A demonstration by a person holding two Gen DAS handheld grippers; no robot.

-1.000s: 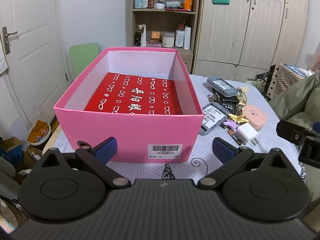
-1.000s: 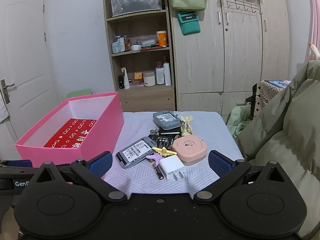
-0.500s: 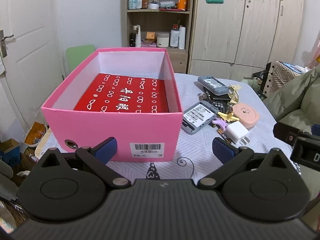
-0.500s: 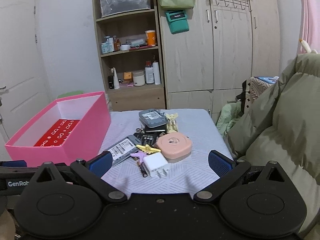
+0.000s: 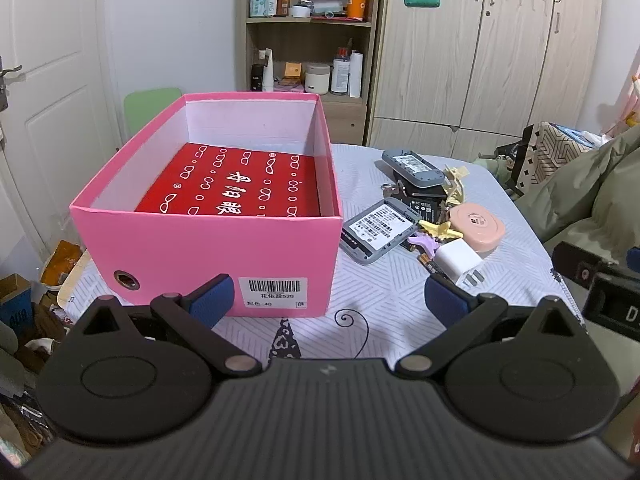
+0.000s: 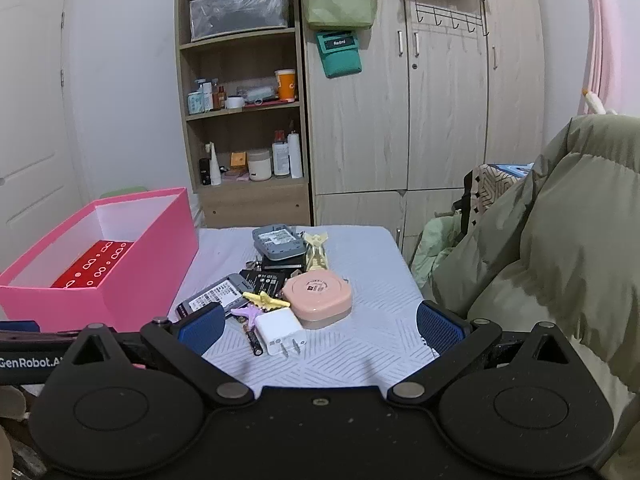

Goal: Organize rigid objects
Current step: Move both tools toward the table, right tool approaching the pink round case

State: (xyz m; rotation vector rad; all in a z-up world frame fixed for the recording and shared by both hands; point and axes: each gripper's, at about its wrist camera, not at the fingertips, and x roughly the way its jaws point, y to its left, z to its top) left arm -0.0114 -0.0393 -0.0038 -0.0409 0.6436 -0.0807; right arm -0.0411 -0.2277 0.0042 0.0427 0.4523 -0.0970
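- Left gripper (image 5: 327, 300) hanging low over the near table edge, jaws spread wide and gripping nothing, blue pads (image 5: 210, 300) framing the barcode end of the pink box (image 5: 208, 252).
- Right gripper (image 6: 320, 328) likewise hovering with jaws wide apart and nothing between them, facing the pile of small items.
- Pink box sitting open on the left part of the white patterned tablecloth (image 5: 392, 292), a red patterned sheet (image 5: 236, 188) lying flat on its floor.
- Pile resting just right of the box on the cloth: white charger plug (image 6: 280, 330) lying nearest, prongs pointing toward the camera, touching the round pink case (image 6: 318, 294) behind it.
- Grey device with a barcode label (image 6: 216, 298) lying face-up at the pile's left, close to the box wall without clearly touching it.
- Yellow clip (image 6: 266, 300) and purple clip (image 6: 248, 312) lying between the grey device and the pink case.
- Second grey device (image 6: 278, 242) sitting on top of dark flat items at the far end of the pile.
- Olive padded jacket (image 6: 560, 240) bulging in at the right side.
- Wooden shelf unit (image 6: 244, 120) and wardrobe (image 6: 440, 100) standing behind the table.
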